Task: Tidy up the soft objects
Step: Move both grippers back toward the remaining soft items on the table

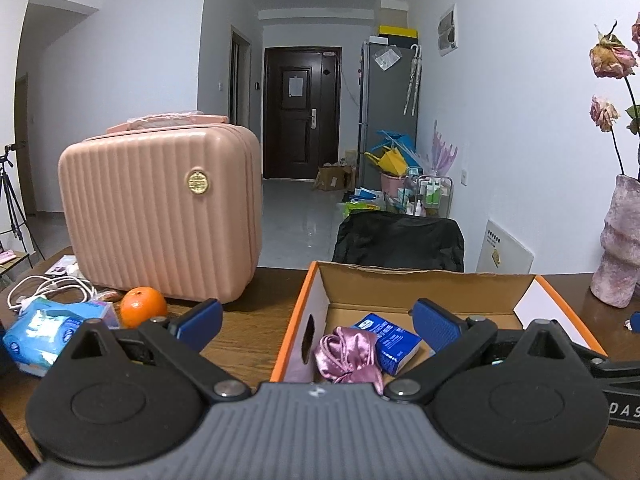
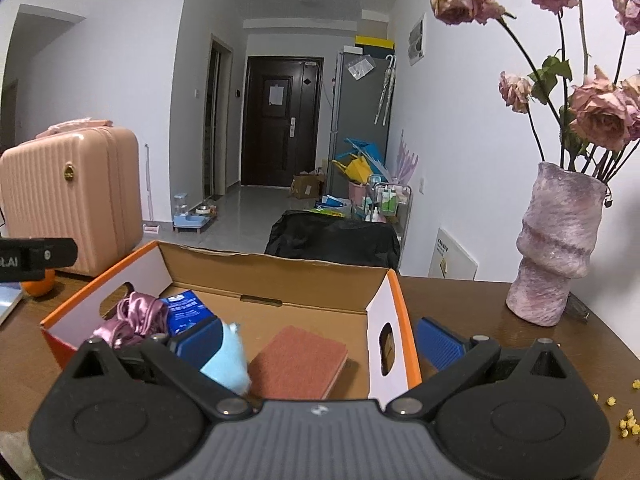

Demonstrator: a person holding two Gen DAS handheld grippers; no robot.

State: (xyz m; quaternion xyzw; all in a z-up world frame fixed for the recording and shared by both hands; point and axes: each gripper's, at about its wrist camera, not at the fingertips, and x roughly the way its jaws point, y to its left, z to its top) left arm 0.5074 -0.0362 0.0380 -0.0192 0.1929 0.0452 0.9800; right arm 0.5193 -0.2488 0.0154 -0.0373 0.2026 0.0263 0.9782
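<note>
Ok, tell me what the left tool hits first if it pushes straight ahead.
Probably the blue tissue pack inside the orange box; the open left tool points into it, though depth is unclear.

Surface: dark wooden table point(image 1: 248, 340) | 12 o'clock: orange-edged cardboard box point(image 1: 424, 284) | 10 o'clock: pink ribbed case point(image 1: 160, 212), orange point(image 1: 143, 306), blue tissue pack point(image 1: 48, 332), white cable point(image 1: 48, 286) | 2 o'clock: mottled pink vase point(image 2: 556, 248), yellow crumbs point(image 2: 628, 424)

Both grippers: black linkage arms, silver pivot screws, ribbed grey body, blue ribbed jaws.
</note>
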